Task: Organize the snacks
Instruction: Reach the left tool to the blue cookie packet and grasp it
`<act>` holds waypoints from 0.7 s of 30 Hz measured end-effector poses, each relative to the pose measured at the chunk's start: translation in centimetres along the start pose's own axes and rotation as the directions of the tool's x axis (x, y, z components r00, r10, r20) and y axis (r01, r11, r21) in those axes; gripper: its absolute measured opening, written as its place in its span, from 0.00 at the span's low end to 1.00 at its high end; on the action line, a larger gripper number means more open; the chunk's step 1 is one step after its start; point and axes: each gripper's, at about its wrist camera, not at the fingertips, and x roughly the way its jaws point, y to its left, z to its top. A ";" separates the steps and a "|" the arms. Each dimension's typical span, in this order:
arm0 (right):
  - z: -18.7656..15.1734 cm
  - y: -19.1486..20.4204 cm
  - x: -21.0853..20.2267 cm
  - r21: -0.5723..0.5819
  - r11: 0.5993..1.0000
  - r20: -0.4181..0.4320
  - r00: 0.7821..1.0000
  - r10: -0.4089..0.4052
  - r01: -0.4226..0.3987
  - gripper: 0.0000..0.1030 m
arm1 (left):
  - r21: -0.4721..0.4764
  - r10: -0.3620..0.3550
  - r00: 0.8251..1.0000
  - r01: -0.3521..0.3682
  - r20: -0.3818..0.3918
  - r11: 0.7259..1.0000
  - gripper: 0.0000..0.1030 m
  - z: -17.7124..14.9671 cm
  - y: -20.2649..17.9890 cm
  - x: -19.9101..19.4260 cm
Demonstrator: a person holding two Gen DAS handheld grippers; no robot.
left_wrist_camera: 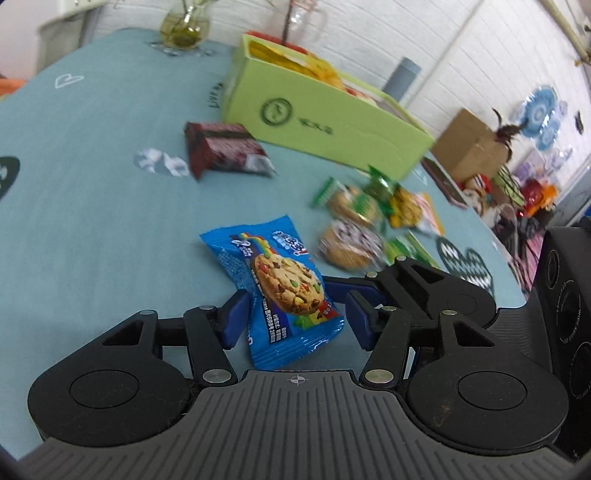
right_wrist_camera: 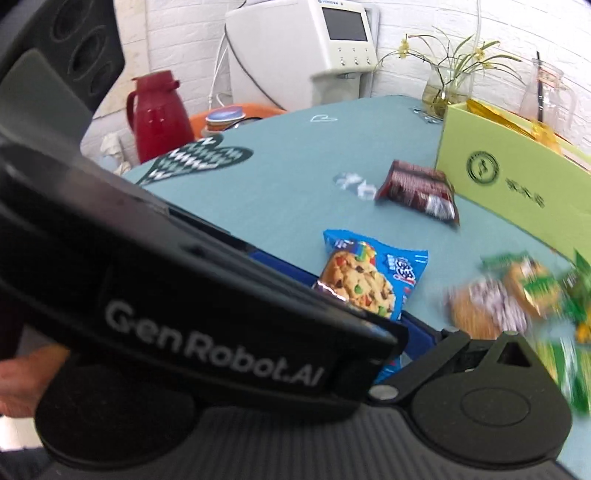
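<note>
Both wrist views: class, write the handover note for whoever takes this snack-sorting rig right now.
Left claw: shut on the blue cookie packet.
Right claw: largely hidden behind the left one; state unclear.
Green box: open, yellow packets already inside.
Left to do, probably: box the blue cookie packet, then the brown packet beside the box and the loose pile on the table.

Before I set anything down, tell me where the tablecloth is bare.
Bare teal tablecloth spreads left of the dark red wrapper and blue cookie packet, back to the glass vase. Crowded: the blurred snack pile beside the green cardboard box.
</note>
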 end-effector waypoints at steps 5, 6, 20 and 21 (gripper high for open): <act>-2.7 0.0 -2.7 0.028 0.999 0.029 0.999 -0.035 0.034 0.99 | 0.062 -0.004 1.000 0.004 -0.002 0.998 0.58 -2.0 -2.5 -0.9; -2.9 -0.4 -3.0 0.055 0.997 0.036 0.998 -0.054 0.052 0.99 | 0.069 0.021 0.999 -0.024 0.031 0.997 0.67 -1.9 -2.8 -1.3; -2.8 -0.3 -3.3 0.076 0.996 0.080 0.995 -0.051 0.045 0.71 | 0.074 0.048 0.998 -0.050 0.034 0.996 0.24 -2.2 -2.1 -0.1; -2.8 -0.5 -3.5 0.091 0.995 0.084 0.996 -0.037 0.030 0.71 | 0.067 0.048 0.998 -0.050 0.037 0.996 0.23 -2.2 -2.1 -0.2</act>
